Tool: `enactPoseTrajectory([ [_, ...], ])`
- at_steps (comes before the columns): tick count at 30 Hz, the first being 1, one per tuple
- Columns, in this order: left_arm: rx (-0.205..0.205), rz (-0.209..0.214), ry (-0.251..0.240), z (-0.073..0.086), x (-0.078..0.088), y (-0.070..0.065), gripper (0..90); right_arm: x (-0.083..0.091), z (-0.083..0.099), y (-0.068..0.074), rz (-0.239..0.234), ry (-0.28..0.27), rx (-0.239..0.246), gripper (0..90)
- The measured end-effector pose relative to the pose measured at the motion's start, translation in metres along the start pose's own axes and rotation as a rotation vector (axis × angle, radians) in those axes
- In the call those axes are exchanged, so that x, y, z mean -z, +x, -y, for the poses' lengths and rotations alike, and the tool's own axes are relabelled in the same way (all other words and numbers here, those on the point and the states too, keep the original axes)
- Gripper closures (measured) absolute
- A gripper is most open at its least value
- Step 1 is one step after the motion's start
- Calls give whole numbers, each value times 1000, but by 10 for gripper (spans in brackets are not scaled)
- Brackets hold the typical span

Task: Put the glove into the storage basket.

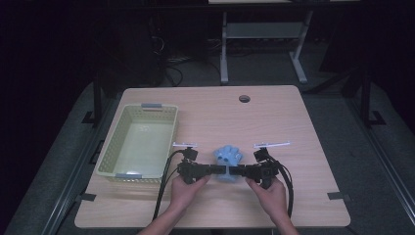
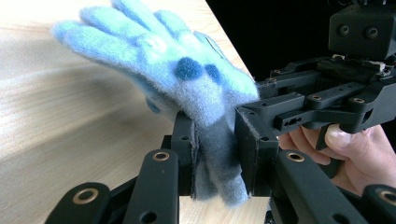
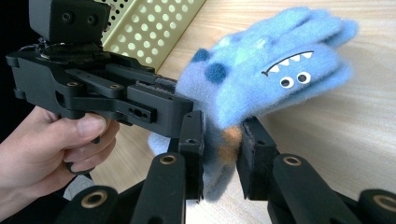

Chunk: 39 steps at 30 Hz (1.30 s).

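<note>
A fuzzy blue glove (image 1: 229, 155) with darker blue spots lies near the table's front middle, its fingers pointing away from me. In the right gripper view the glove (image 3: 266, 70) shows a cartoon monster face with white eyes and teeth. My left gripper (image 1: 221, 170) comes in from the left and is shut on the glove's cuff. In its own view the left gripper (image 2: 215, 140) pinches the grey-blue cuff below the glove (image 2: 177, 65). My right gripper (image 1: 235, 171) comes in from the right and is shut on the same cuff, as the right gripper (image 3: 223, 140) view shows close up.
A pale yellow perforated basket (image 1: 110, 152) stands on the left of the wooden table (image 1: 274, 117), its wall (image 3: 154, 23) close behind the left gripper. A round cable hole (image 1: 244, 98) sits at the table's back. Black cables trail off the front edge.
</note>
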State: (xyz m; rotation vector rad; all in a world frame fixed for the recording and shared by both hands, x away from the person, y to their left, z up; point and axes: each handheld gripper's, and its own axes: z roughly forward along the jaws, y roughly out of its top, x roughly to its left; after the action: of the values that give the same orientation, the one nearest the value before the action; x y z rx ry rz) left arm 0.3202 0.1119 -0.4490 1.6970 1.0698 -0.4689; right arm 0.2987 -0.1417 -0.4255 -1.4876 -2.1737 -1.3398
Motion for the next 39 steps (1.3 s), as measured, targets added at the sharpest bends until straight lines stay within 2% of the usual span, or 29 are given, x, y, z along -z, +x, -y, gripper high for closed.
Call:
enactPoseTrajectory([
  [9, 1, 9, -7, -2, 5, -2, 700, 3, -5, 6, -8, 6, 7, 734],
  [25, -43, 18, -21, -15, 25, -8, 700, 4, -21, 19, -37, -3, 30, 732],
  [39, -36, 33, -45, -28, 49, -10, 701, 0, -42, 35, -65, 6, 67, 732],
])
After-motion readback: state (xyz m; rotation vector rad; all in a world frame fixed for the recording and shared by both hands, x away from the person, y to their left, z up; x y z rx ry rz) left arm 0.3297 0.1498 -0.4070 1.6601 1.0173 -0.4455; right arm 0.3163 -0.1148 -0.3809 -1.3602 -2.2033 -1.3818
